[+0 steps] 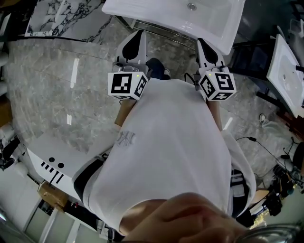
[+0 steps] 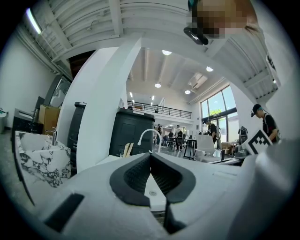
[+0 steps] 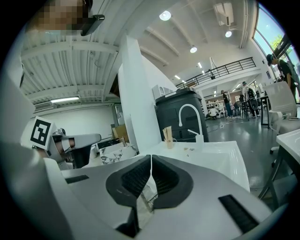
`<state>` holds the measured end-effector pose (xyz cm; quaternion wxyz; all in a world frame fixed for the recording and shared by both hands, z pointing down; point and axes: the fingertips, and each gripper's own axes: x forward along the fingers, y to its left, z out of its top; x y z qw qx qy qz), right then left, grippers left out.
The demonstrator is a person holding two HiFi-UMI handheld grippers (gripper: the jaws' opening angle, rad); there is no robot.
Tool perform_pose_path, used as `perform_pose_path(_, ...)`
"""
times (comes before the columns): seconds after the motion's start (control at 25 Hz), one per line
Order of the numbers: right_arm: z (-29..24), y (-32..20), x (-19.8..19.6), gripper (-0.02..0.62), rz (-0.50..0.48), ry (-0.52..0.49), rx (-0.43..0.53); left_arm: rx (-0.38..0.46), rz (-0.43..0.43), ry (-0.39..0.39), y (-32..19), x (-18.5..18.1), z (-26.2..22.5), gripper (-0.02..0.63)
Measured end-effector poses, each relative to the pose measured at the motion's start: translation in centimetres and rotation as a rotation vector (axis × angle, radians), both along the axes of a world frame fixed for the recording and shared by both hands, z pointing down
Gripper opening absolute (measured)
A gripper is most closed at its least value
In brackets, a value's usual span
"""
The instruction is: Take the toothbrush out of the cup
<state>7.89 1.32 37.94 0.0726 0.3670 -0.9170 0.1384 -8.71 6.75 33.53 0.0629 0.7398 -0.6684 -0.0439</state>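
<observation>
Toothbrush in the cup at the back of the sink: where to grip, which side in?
Grip the toothbrush on the handle that stands clear above the cup rim. It stands near upright, with the faucet close to its right in the right gripper view, so probably come in from the front across the sink, jaws either side, and lift straight up.

Two claws: left claw [image 2: 150, 158] and right claw [image 3: 151, 160]. Three sinks (one a marbled sink [image 1: 61, 16]), plus middle sink [image 1: 156, 12] and right sink [image 1: 285, 80]. One tap [image 3: 199, 137]. One cup [image 3: 168, 139].
</observation>
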Motion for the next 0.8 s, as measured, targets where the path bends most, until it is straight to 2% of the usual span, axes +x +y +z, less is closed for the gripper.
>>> perform_pose_path(0.4, 0.9, -1.4, -1.8, 0.015, -0.009, 0.015, -0.027, -0.02, -0.008, 0.004, -1.4, -1.9, 0.6, 0.015)
perform_pose_path(0.8, 0.3, -7.9, -5.6, 0.015, 0.009, 0.035, -0.037, -0.021, 0.016, 0.012, -8.7, -6.1, 0.1, 0.015)
